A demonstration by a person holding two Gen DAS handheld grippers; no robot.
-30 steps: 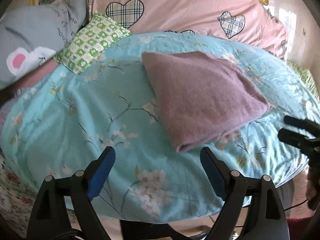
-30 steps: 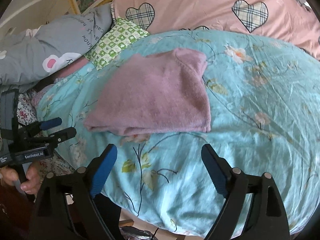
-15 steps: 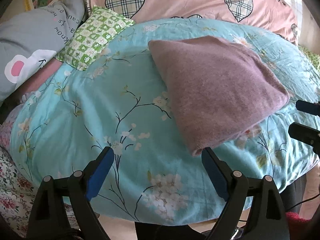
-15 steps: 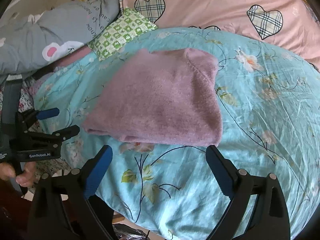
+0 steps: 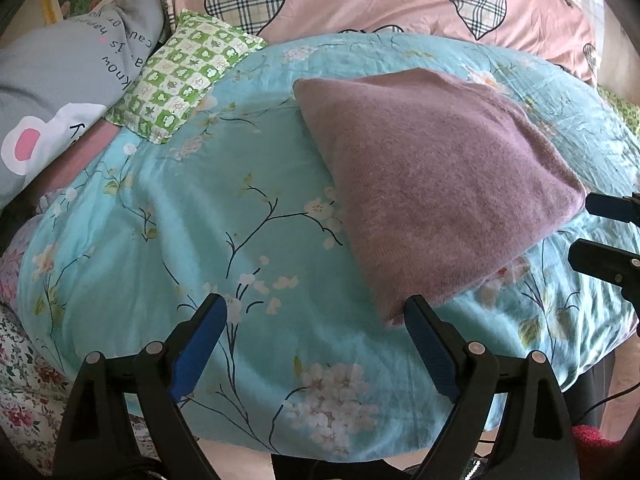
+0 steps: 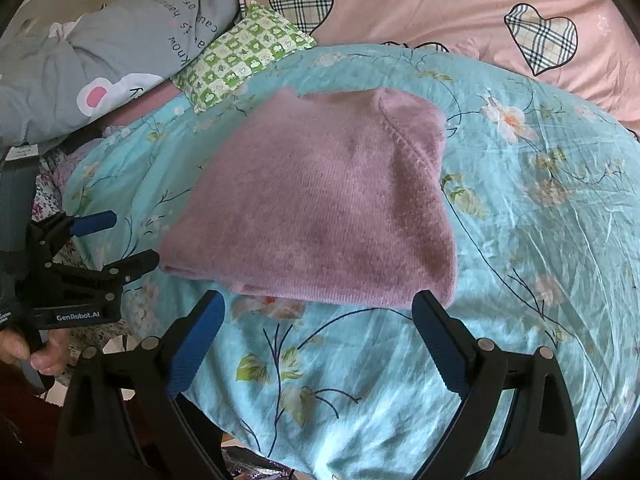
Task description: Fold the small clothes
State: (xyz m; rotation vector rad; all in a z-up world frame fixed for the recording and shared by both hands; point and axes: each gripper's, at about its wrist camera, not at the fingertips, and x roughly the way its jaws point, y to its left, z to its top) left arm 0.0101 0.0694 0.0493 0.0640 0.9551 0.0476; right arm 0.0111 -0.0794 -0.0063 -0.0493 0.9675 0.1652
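A folded mauve knitted garment (image 5: 432, 176) lies flat on the teal floral duvet (image 5: 180, 220). My left gripper (image 5: 315, 300) is open just in front of its near corner, and the right-hand fingertip (image 5: 416, 308) sits right beside that corner. In the right wrist view the garment (image 6: 320, 200) shows a ribbed seam down its right side. My right gripper (image 6: 319, 300) is open at the garment's near folded edge, with nothing between the pads. Each gripper shows in the other's view: the right one (image 5: 600, 232) at the garment's right corner, the left one (image 6: 120, 242) at its left corner, both open.
A green checked cushion (image 5: 188, 80), a grey printed pillow (image 5: 60, 92) and a pink quilt with plaid hearts (image 5: 380, 0) lie behind the garment. The duvet drops off at the bed's near edge under the grippers. A hand (image 6: 40, 356) holds the left gripper's handle.
Both grippers have come closer to the garment, which now looks larger and lower in both views. The garment itself has not moved.
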